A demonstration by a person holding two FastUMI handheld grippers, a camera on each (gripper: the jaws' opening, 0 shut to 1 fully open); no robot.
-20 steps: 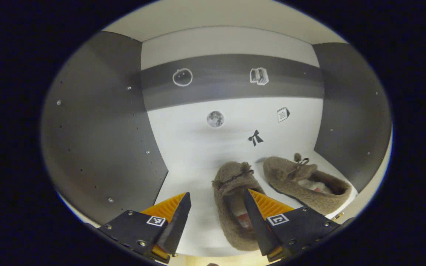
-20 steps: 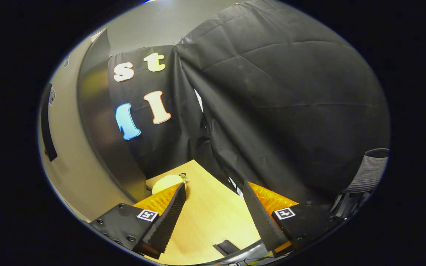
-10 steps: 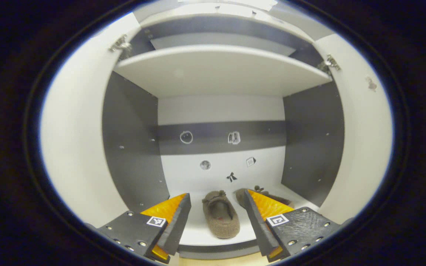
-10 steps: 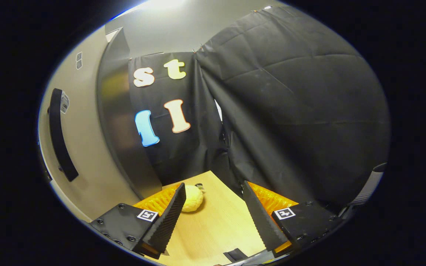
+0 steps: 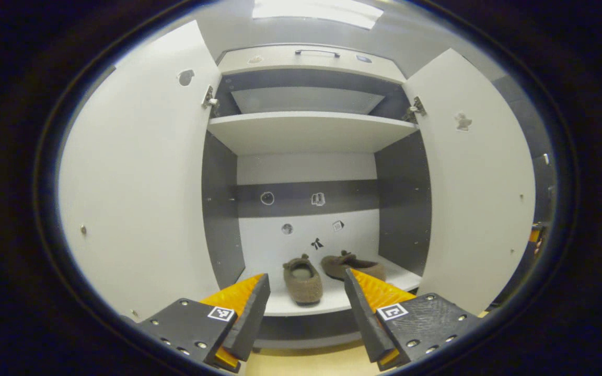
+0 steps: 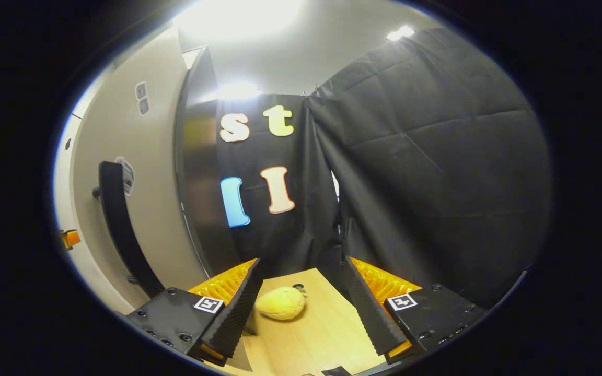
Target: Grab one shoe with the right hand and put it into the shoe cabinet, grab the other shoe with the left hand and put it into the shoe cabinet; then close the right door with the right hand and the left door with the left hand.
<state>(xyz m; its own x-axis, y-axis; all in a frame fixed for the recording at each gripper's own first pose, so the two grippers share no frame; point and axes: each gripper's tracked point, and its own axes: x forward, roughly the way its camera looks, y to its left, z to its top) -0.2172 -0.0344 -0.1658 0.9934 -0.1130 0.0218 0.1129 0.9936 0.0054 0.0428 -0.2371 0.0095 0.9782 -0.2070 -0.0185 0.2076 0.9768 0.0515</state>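
Left faces the open cabinet (image 5: 306,133); right faces its door (image 6: 149,172).

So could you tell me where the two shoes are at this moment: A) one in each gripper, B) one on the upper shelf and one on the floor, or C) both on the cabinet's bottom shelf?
C: both brown shoes rest side by side on the cabinet's bottom shelf, with both doors open.

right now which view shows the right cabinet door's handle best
The right gripper view: the dark handle runs down the right door's outer face, close to the right gripper. The left gripper view gives that door's bare inner face, swung open.
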